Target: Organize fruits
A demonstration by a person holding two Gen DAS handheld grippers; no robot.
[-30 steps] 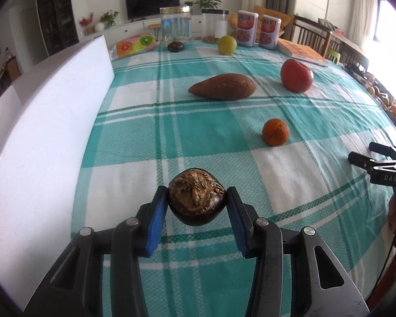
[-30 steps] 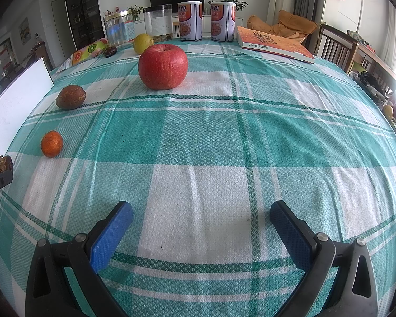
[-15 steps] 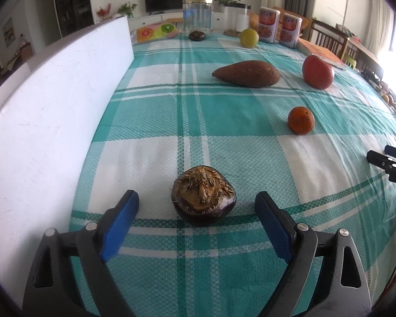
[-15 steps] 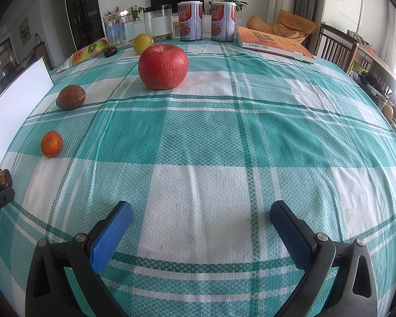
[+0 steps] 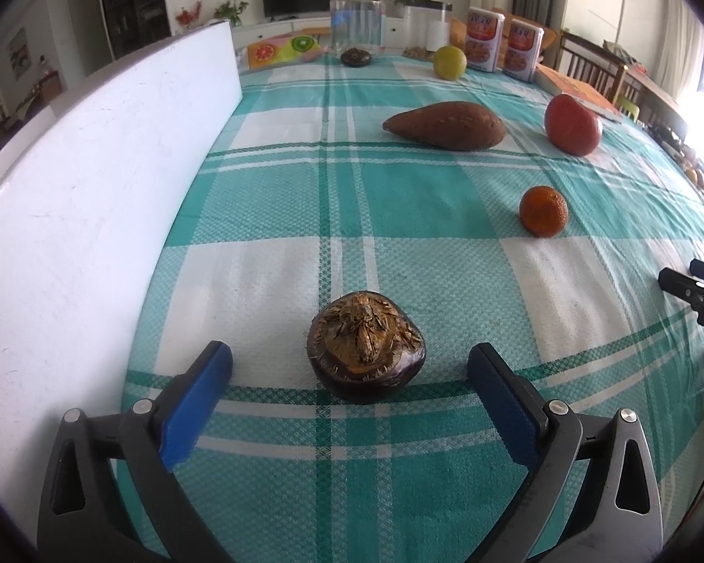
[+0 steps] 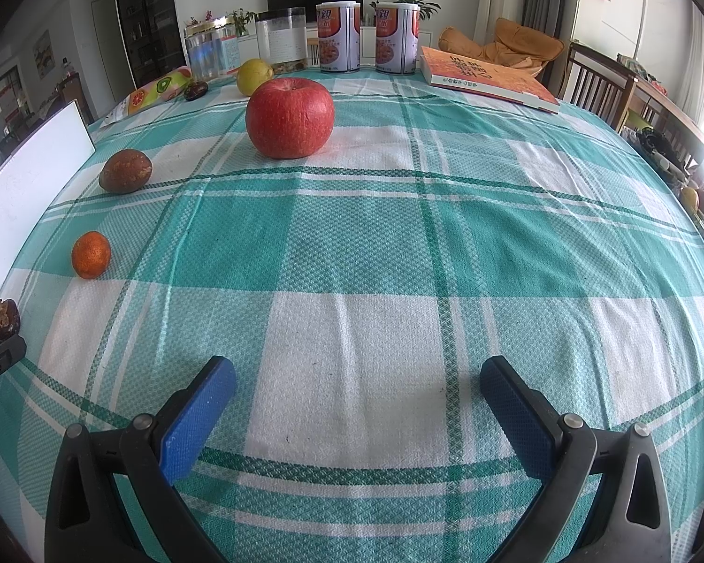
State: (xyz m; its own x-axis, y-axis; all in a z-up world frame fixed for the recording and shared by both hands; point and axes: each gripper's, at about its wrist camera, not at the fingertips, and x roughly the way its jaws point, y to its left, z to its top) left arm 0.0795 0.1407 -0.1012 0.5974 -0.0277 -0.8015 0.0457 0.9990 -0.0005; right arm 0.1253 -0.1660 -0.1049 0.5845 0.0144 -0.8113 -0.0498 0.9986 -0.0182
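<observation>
A dark brown water chestnut (image 5: 365,346) rests on the green checked tablecloth (image 5: 446,253). My left gripper (image 5: 349,373) is open, its blue pads on either side of the chestnut and not touching it. Beyond lie a sweet potato (image 5: 445,125), a red apple (image 5: 572,125), a small orange (image 5: 543,211), a yellow-green fruit (image 5: 449,62) and a second dark chestnut (image 5: 355,57). My right gripper (image 6: 357,394) is open and empty over bare cloth. The right wrist view shows the apple (image 6: 290,117), orange (image 6: 90,254), sweet potato (image 6: 125,171) and the set-down chestnut (image 6: 4,320) at far left.
A long white board (image 5: 94,187) stands along the table's left side. At the far end stand clear jars (image 5: 356,19), two cans (image 5: 502,44) and a fruit-print packet (image 5: 281,49). An orange book (image 6: 485,76) lies back right. Chairs stand beyond the right edge.
My left gripper opened and let go of the water chestnut, which now sits on the cloth. The left gripper then drew back a little. The right gripper has not moved.
</observation>
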